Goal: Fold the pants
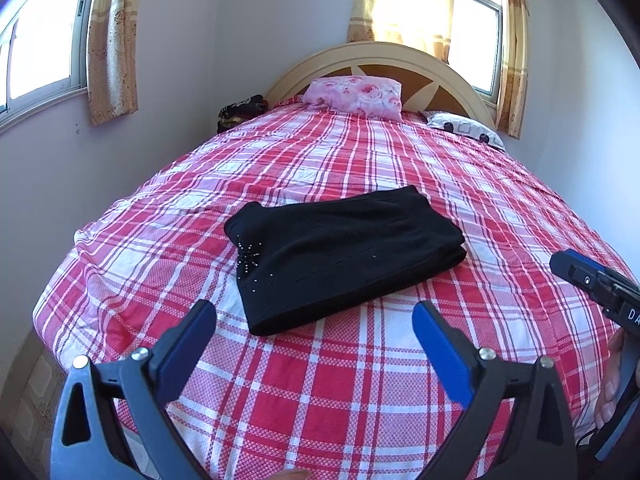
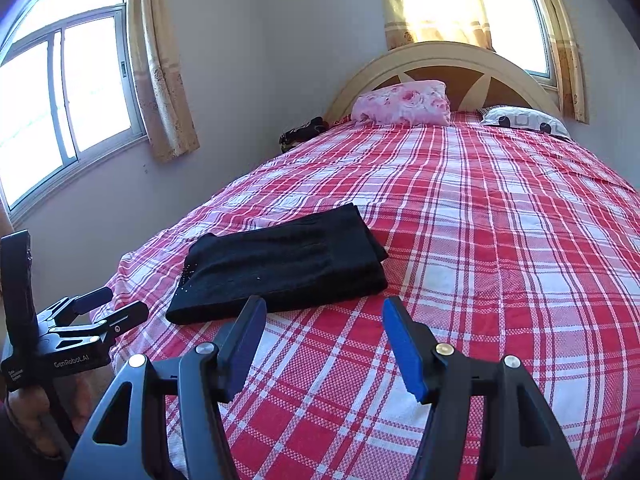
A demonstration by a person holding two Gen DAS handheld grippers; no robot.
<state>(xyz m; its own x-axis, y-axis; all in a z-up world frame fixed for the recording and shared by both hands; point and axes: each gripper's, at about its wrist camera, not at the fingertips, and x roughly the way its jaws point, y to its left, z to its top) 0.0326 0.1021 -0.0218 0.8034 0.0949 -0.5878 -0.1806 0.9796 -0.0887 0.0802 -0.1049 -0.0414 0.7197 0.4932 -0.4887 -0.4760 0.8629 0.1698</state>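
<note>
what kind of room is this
Most likely a home bedroom: a bed with a red checked sheet and arched headboard, pillows at its head, curtained windows. Folded black pants lie on it.

Left gripper (image 1: pixel 315 312) and right gripper (image 2: pixel 324 308) gape, empty.

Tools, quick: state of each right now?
Left tool: open, holding nothing, short of the folded black pants.
Right tool: open, holding nothing.
</note>
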